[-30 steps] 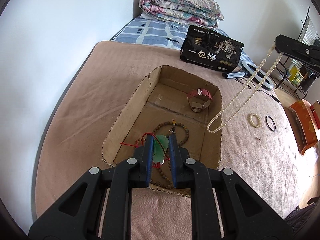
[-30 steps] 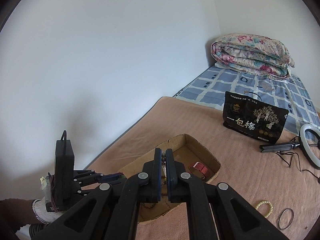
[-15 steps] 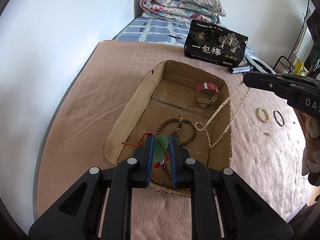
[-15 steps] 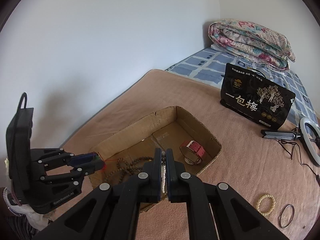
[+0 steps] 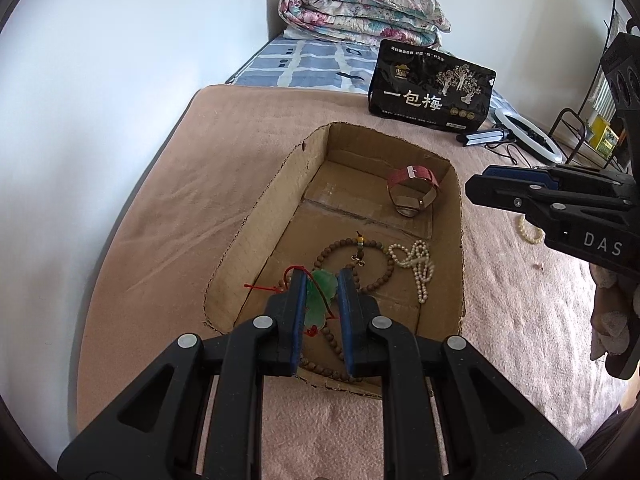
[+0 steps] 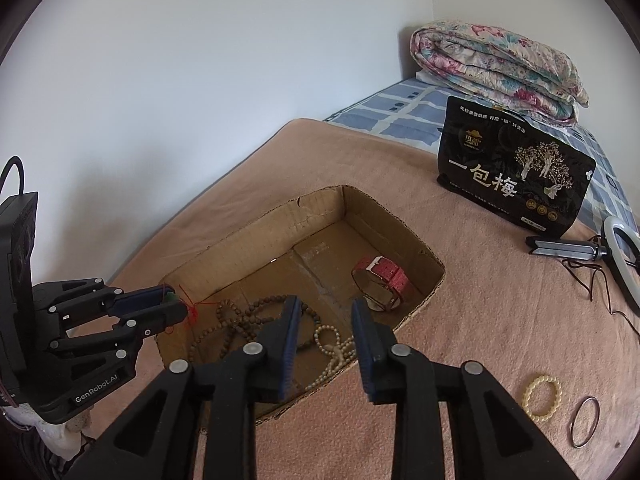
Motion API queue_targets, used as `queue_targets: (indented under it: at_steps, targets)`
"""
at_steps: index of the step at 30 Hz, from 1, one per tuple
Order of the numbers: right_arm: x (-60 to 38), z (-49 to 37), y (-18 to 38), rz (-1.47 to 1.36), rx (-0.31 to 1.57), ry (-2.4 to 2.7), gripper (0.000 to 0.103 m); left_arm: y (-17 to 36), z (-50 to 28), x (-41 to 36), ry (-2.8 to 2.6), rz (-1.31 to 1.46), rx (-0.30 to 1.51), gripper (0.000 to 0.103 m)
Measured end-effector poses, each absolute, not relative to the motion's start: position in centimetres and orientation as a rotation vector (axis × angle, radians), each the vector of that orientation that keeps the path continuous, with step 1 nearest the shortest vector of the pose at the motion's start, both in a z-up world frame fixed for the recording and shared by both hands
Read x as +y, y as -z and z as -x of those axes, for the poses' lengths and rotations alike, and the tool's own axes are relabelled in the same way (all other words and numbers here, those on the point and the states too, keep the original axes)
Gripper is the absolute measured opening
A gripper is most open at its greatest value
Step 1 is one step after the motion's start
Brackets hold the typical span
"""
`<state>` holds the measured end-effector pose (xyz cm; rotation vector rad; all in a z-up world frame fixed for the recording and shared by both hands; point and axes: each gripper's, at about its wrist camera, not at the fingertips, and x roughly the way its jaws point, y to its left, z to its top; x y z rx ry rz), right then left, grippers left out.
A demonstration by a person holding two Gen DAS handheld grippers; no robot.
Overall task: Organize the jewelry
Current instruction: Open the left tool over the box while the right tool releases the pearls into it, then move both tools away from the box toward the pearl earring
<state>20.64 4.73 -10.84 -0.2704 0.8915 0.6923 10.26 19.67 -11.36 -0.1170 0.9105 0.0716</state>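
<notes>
- Pearl necklace [image 5: 416,266] now lies heaped in the cardboard box [image 6: 256,236] — earlier it hung from the right tongs [image 6: 324,326], whose jaws have just been opening, nothing between them.
- Left tongs [image 5: 322,300] clamped on green pendant [image 5: 320,298] over the box's near end.
- Cream bracelet [image 6: 542,398] and dark ring [image 6: 585,421] remain on the bed, right of the box — right tongs nearer.

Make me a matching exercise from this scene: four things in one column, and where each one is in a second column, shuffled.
Things:
1. green pendant
2. pearl necklace
3. pink watch
4. cream bead bracelet

Places:
A. on the blanket, outside the box
B. between the left gripper's fingers
C. heaped on the box floor, released
D. far end of the box

Pairs: 1-B, 2-C, 3-D, 4-A
</notes>
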Motion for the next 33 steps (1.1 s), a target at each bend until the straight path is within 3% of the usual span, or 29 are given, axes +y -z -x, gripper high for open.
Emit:
queue_targets:
  at_steps: [2,6,9,13,18,24,33]
  targets:
    - [4.8,-20.5,10.7,0.278,0.888,-0.696,0.030,11.4,-10.2,19.5,-0.076,0.105,0.911,0.015]
    - [4.7,-19.8,10.4,0.295,0.862,-0.681,0.062,11.0,-10.0,19.3,-0.079,0.093,0.894,0.030]
    - [4.5,-19.5,10.0,0.299,0.845,-0.677,0.071,10.8,-9.9,19.3,-0.084,0.092,0.882,0.040]
    - [3.8,-19.0,9.3,0.296,0.822,-0.656,0.084,10.3,-9.6,19.1,-0.087,0.076,0.869,0.040]
    - [2.5,-18.5,8.1,0.283,0.788,-0.624,0.092,9.4,-9.1,18.3,-0.084,0.050,0.837,0.048]
    - [0.7,-17.9,7.1,0.274,0.762,-0.555,0.100,8.1,-8.7,16.7,-0.069,-0.001,0.801,0.049]
    - [-2.9,-17.0,5.4,0.245,0.737,-0.450,0.101,6.7,-8.5,14.6,-0.038,-0.027,0.775,0.049]
